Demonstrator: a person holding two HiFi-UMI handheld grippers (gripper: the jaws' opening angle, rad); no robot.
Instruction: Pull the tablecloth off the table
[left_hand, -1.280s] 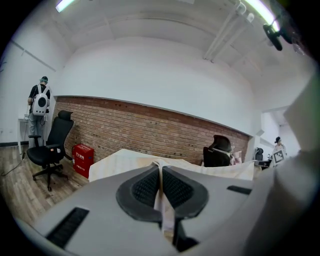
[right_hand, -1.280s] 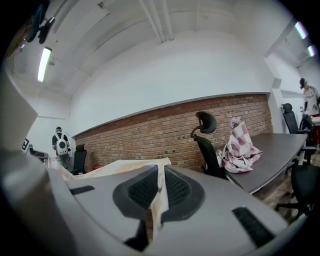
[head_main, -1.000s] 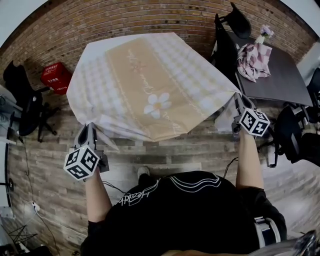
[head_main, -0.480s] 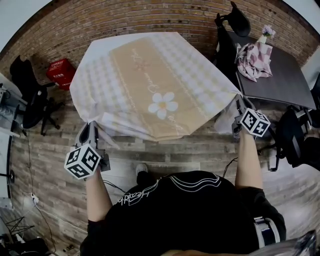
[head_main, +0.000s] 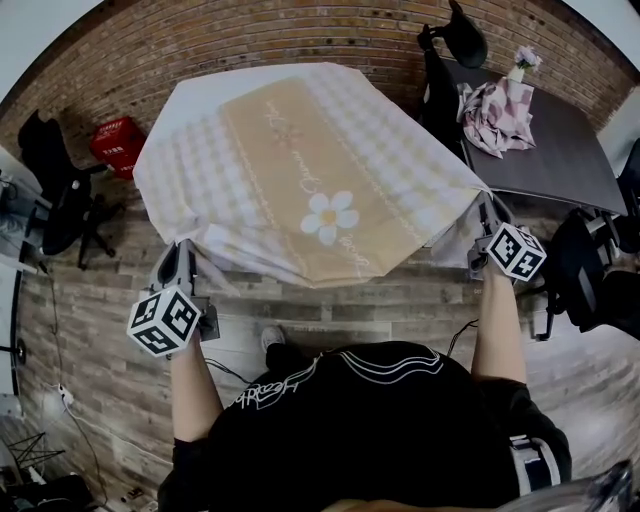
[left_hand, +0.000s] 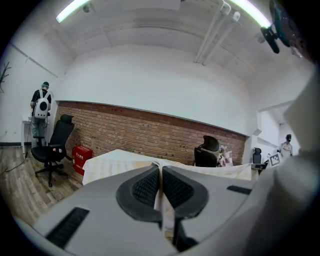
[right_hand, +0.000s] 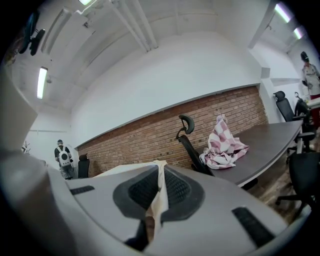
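A beige and white checked tablecloth (head_main: 310, 165) with a white flower print lies spread over the table, its near edge lifted and sagging between my two grippers. The left gripper (head_main: 183, 250) is shut on the cloth's near left corner; in the left gripper view a fold of the tablecloth (left_hand: 161, 187) is pinched between the dark pads (left_hand: 146, 188). At the near right corner the right gripper (head_main: 485, 212) is shut on the tablecloth (right_hand: 159, 192) too. The table under the cloth is hidden.
A dark desk (head_main: 555, 150) at the right carries a crumpled pink checked cloth (head_main: 490, 108). Black office chairs (head_main: 450, 60) stand behind it and at the left (head_main: 55, 200). A red crate (head_main: 118, 145) sits by the brick wall. A person (left_hand: 41, 107) stands far left.
The cloth's near edge has drifted slightly toward me and to the right, the flower print moving with it. Both grippers keep their hold and have barely shifted.
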